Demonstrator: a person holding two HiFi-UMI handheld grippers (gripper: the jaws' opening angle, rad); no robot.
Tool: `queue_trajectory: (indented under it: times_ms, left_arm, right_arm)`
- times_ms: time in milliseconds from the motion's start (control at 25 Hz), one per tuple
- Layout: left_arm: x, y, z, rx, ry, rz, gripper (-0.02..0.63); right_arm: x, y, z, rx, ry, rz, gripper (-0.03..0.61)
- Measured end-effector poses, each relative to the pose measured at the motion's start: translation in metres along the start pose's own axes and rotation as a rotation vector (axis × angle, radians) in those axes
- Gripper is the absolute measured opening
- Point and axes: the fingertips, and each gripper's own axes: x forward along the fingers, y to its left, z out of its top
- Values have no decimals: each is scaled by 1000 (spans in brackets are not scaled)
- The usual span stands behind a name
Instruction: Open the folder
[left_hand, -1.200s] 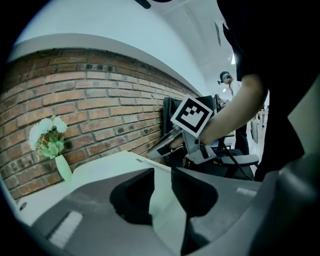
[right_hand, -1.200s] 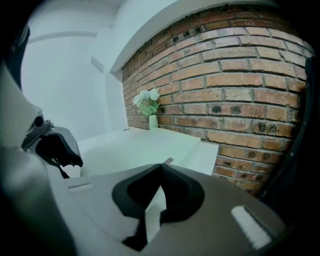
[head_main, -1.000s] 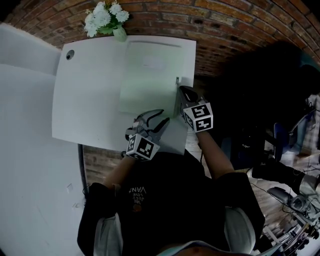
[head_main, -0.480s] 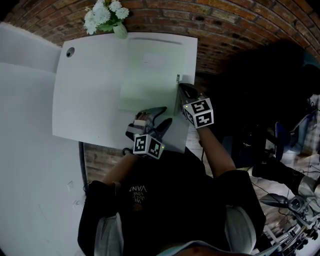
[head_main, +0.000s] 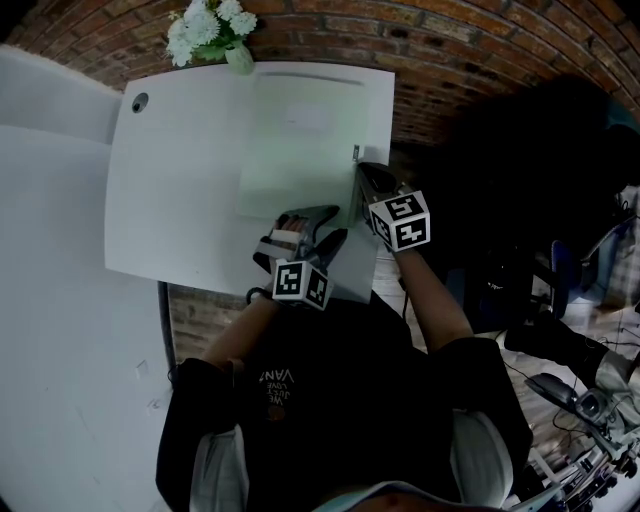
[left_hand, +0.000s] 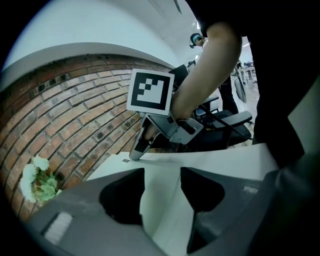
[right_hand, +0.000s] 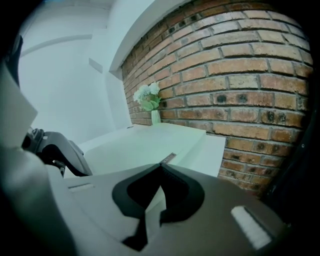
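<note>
Where the brick wall (head_main: 450, 50) runs along the far side, a white table (head_main: 170, 180) stands against it. A pale green folder (head_main: 295, 160) lies on the right half of the table, with its far edge near the wall and its right edge close to the table's right edge. The right gripper (head_main: 362, 172) is at the folder's right edge, about halfway along it. Its jaws are together and clamped on that thin edge, which the right gripper view shows passing between the closed tips (right_hand: 160, 167). The left gripper (head_main: 330, 222) is at the near right corner of the folder, just left of the right gripper. Its jaws have just been opening and now stand wide apart. In the left gripper view the folder's near edge shows in the gap (left_hand: 162, 172), and neither pad presses on it. A vase of white flowers (head_main: 205, 35) stands at the far edge of the table, left of the folder. A round hole (head_main: 139, 102) sits in the far left corner of the table. A small grey tab (head_main: 355, 153) sits on the folder's right edge, just beyond the right gripper's tips.
</note>
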Motion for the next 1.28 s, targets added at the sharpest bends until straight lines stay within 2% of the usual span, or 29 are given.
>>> queue_trajectory:
  times_ms: [480, 680, 1280]
  left_arm:
    - [1, -1, 4, 41, -10, -16, 201]
    - [-3, -6, 10, 13, -38, -29, 100]
    - [-15, 0, 23, 44, -67, 21, 22]
  right_arm:
    - [0, 1, 0, -34, 26, 6, -2]
    - [1, 0, -1, -25, 24, 8, -2]
    - [0, 1, -1, -41, 29, 16, -2]
